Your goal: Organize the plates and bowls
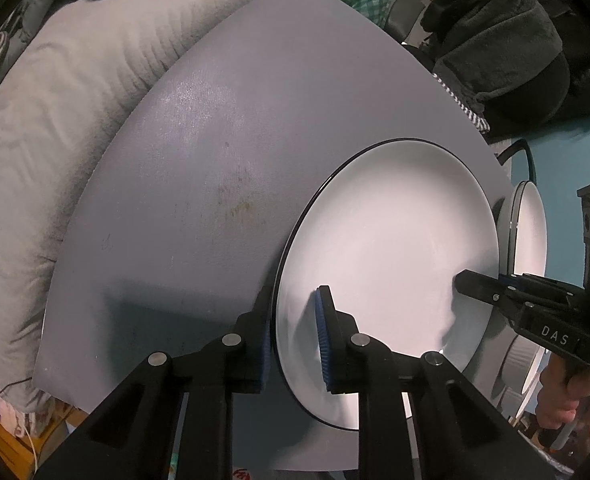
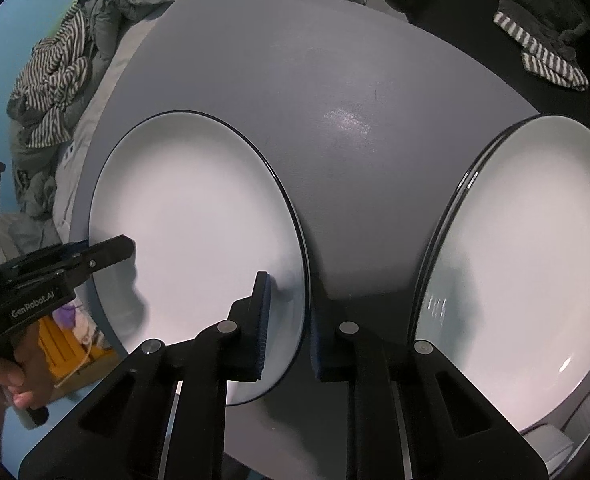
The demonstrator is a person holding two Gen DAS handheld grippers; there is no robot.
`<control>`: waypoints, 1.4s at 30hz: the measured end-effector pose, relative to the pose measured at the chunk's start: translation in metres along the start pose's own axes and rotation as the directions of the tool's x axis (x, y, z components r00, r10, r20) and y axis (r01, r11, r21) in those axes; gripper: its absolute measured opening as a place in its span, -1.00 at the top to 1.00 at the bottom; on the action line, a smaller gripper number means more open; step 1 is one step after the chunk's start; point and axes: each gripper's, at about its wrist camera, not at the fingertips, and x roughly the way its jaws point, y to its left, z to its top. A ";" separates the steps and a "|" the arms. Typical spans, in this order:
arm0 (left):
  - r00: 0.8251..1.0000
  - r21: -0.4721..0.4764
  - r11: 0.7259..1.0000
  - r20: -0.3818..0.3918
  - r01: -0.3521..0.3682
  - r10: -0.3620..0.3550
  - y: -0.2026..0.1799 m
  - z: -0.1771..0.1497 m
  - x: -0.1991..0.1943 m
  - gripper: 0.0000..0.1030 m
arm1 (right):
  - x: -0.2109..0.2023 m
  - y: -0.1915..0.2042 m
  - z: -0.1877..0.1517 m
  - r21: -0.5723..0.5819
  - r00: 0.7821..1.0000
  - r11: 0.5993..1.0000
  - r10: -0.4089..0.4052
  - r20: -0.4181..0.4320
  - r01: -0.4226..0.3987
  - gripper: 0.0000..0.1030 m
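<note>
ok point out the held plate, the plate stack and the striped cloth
held plate (image 2: pixel 199 216), right wrist view, on its white centre
plate stack (image 2: pixel 535 260), right wrist view, on the top plate's centre
striped cloth (image 2: pixel 551 60), right wrist view, on its folded middle

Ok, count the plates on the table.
At least 3: one plate gripped at opposite rims by both grippers, and a stack to its right showing two rims. More may be hidden in the stack.
</note>
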 end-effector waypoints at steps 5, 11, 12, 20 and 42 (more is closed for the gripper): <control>1.000 0.022 1.000 0.000 0.002 -0.002 -0.008 0.000 -0.002 0.63 | -0.004 0.001 -0.002 0.005 1.000 1.000 0.003 0.007 -0.003 0.69; 1.000 0.051 0.998 0.005 0.022 -0.022 -0.020 0.000 -0.008 0.63 | -0.014 -0.001 -0.006 0.004 1.000 1.000 -0.005 0.016 0.005 0.69; 1.000 0.056 0.998 0.004 0.028 -0.028 -0.023 0.000 -0.008 0.63 | -0.017 -0.002 -0.007 0.006 1.000 1.000 -0.007 0.020 0.007 0.69; 0.999 0.102 0.993 -0.011 0.054 -0.053 -0.049 0.007 -0.009 0.64 | -0.036 -0.020 -0.013 0.043 0.999 0.999 -0.009 0.053 0.006 0.72; 0.997 0.351 0.934 -0.066 0.063 -0.043 -0.192 0.049 0.005 0.64 | -0.101 -0.145 -0.049 0.321 0.983 0.945 0.008 0.183 -0.067 0.72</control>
